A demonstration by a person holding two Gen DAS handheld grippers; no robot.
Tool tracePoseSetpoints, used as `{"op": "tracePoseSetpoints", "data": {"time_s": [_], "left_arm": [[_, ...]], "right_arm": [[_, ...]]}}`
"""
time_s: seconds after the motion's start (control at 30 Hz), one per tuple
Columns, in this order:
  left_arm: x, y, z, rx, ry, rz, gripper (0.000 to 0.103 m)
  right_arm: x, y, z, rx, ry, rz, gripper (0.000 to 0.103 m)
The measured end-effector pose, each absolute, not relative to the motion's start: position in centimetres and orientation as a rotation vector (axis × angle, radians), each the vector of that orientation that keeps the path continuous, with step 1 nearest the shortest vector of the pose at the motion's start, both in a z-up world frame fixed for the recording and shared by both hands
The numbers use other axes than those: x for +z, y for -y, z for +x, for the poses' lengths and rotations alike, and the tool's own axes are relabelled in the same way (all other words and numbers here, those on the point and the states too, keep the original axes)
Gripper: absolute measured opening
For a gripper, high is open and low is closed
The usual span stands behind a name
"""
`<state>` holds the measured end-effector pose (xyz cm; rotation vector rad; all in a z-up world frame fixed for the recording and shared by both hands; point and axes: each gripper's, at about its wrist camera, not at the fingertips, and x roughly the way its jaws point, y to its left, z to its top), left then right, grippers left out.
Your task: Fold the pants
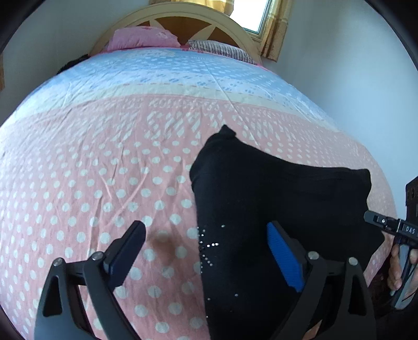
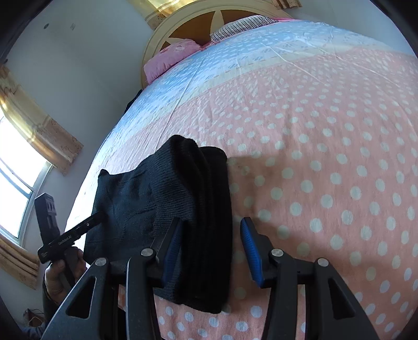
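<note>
Black pants [image 1: 274, 188] with silver studs lie on a pink, white-dotted bedspread [image 1: 91, 183]; blue band nearer the headboard [image 1: 183, 21].

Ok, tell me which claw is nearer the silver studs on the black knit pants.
Left. The left claw hangs open over the silver studs, seen between its fingers. The right claw straddles the far edge of the black knit pants, no studs in view.

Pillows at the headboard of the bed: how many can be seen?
2. A pink pillow lies on the left against the headboard, and a black-and-white striped pillow on the right beside it. Others may be hidden.
</note>
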<state>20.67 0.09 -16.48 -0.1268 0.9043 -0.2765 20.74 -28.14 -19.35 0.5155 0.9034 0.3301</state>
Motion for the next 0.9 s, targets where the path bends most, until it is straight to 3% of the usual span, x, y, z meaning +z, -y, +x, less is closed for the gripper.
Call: {"op": "tracePoseSetpoints", "data": {"time_s": [0.23, 0.27, 0.33, 0.4, 0.6, 0.7, 0.9], "left_arm": [[-16.8, 0.1, 20.6, -0.307, -0.894, -0.142, 0.094], [-16.9, 0.1, 20.7, -0.313, -0.895, -0.144, 0.092], [-16.8, 0.2, 20.9, -0.334, -0.895, -0.15, 0.082], [-16.7, 0.3, 20.8, -0.383, -0.903, -0.173, 0.059], [-16.6, 0.2, 20.6, -0.424, -0.902, -0.215, 0.033], [-16.0, 0.4, 20.0, -0.42, -0.884, -0.19, 0.025], [-14.4, 0.2, 18.7, -0.397, -0.859, -0.177, 0.022]], "right_arm": [[-19.7, 28.4, 20.3, 0.351, -0.893, 0.569, 0.046], [-19.8, 28.3, 20.3, 0.358, -0.888, 0.576, 0.041], [-19.9, 28.3, 20.1, 0.385, -0.884, 0.605, 0.035], [-19.7, 28.2, 19.9, 0.402, -0.876, 0.61, 0.03], [-18.5, 27.1, 19.0, 0.396, -0.836, 0.564, 0.025], [-17.3, 26.6, 18.4, 0.405, -0.793, 0.539, 0.025], [-15.4, 25.3, 18.4, 0.416, -0.766, 0.479, 0.024]]}}
